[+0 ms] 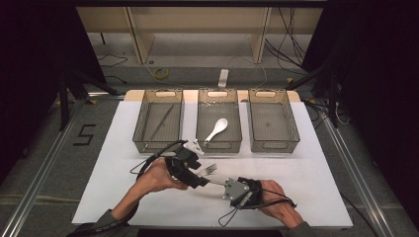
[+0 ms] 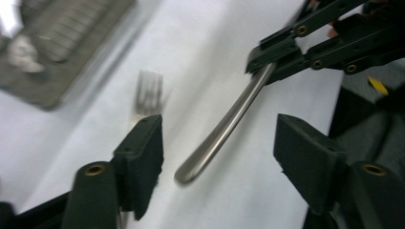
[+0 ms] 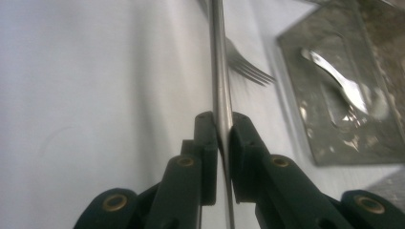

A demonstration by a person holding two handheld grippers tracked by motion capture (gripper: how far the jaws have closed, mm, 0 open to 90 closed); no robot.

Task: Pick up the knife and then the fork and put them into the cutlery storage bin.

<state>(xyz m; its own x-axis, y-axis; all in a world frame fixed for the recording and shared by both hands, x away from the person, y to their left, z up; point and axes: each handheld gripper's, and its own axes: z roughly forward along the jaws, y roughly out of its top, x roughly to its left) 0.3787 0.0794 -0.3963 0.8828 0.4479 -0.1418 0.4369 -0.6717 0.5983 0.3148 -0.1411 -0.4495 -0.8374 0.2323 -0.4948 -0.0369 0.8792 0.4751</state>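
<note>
White sheeting covers the table [image 1: 306,168], with dark floor and a wooden frame beyond it. Three mesh baskets stand in a row past both grippers: the left basket [image 1: 143,123] holds a thin rod [image 1: 160,122], the middle basket [image 1: 236,123] holds a white spoon [image 1: 217,129], and the right basket [image 1: 292,123] sits beside them. The right gripper [image 3: 222,143] has its jaws pressed together on the metal handle of a fork [image 2: 224,126], which runs straight out ahead of it, its blurred tines [image 3: 248,67] at the far end. The left gripper [image 2: 217,143] has its jaws spread apart; the handle's rounded free end lies between them, touching neither pad. The right gripper's pinched jaws show just beyond the left gripper in its own view.
</note>
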